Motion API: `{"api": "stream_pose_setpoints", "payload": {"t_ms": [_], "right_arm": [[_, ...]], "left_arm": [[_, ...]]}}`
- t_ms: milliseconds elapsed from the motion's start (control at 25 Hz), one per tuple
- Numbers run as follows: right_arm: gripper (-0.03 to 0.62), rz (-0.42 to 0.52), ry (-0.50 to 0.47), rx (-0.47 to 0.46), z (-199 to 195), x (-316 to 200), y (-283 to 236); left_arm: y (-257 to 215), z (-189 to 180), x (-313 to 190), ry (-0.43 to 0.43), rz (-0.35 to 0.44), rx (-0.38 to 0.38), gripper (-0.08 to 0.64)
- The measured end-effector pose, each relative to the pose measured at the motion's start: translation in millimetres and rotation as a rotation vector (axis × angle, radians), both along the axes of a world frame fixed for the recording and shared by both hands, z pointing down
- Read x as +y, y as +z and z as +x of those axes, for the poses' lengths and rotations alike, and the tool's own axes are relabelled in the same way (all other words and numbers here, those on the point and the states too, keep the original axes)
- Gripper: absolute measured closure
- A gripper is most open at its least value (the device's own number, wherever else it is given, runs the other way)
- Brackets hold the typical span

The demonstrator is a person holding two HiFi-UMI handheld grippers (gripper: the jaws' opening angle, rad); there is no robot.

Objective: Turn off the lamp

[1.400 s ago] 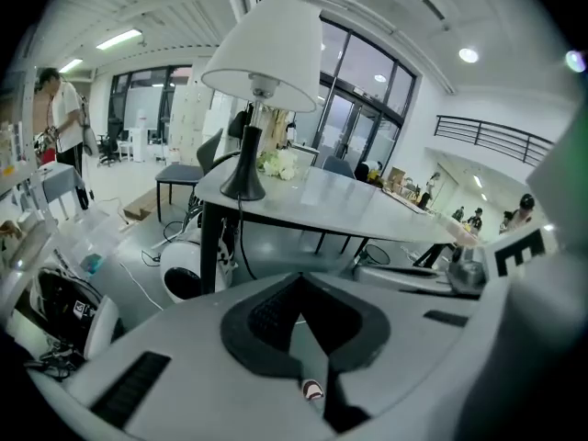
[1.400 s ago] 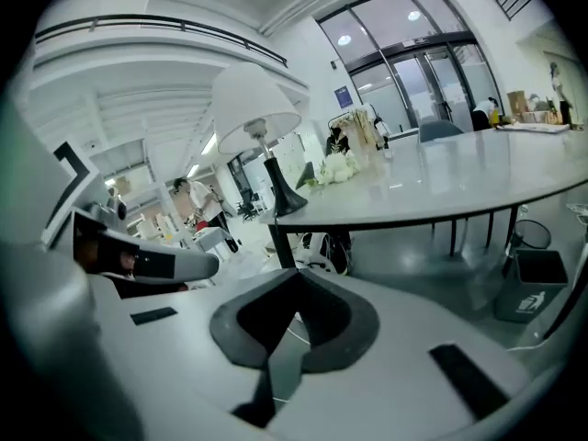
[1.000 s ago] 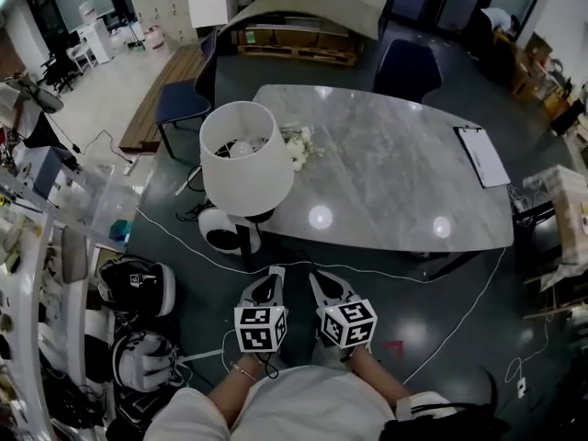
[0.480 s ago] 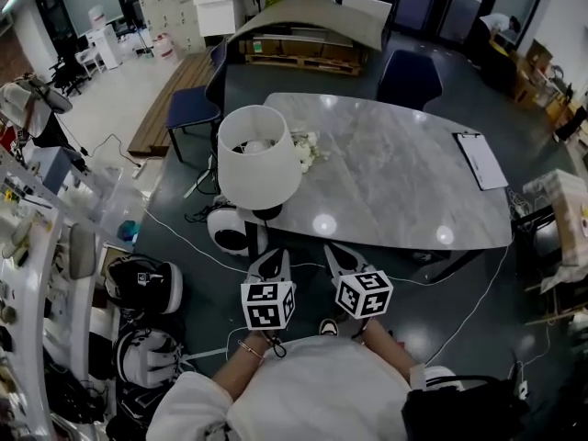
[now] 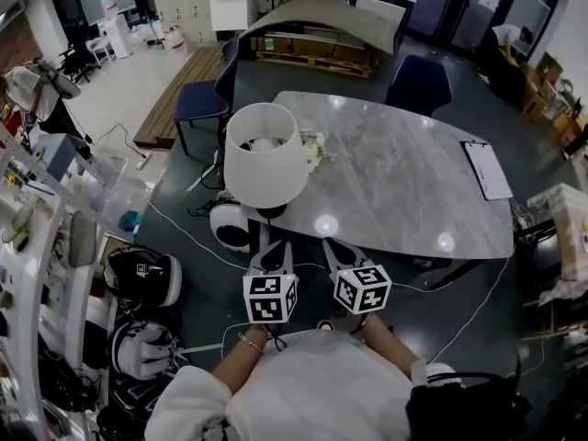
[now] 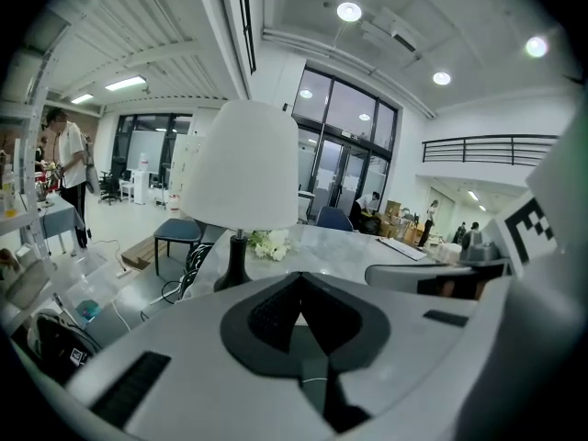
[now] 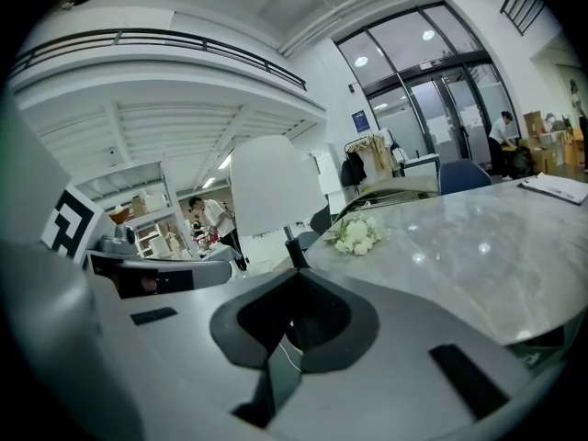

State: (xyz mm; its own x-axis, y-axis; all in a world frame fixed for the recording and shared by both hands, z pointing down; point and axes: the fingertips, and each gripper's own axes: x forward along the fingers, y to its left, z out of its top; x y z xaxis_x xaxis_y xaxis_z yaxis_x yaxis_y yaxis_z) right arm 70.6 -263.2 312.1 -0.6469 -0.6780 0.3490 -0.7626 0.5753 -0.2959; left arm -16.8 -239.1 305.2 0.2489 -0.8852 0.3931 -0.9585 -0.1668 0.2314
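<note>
Lamp (image 5: 266, 159) on corner of marble table (image 5: 404, 177), left claw (image 5: 273, 252) and right claw (image 5: 333, 247) closed, holding nothing

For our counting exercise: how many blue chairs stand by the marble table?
2: one chair at the left end of the table, near the lamp; one along its far side. Others may be hidden.

Head view: white drum-shaded table lamp (image 5: 266, 154), shade covers nearly all of its black stem and base. Left gripper view: base's foot hidden behind grey left gripper (image 6: 300, 276) body. Clipboard with white paper (image 5: 488, 168): print too small to read.
</note>
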Motion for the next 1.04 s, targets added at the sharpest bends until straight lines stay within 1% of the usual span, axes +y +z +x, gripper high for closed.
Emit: {"api": "stream_pose_setpoints", "payload": {"t_ms": [120,440,1040], "right_arm": [[0.594,0.018,-0.009,0.035,2,0,2],[0.594,-0.006,0.003,0.047,8,-2,7],[0.594,-0.016,0.01,0.084,16,12,17]], "left_arm": [[2,2,-1,-0.002,-0.004,-0.002,0.551],[7,4,0,-0.005,-0.018,-0.006,0.551],[15,3,10,-0.009,-0.035,0.02,0.551]]}}
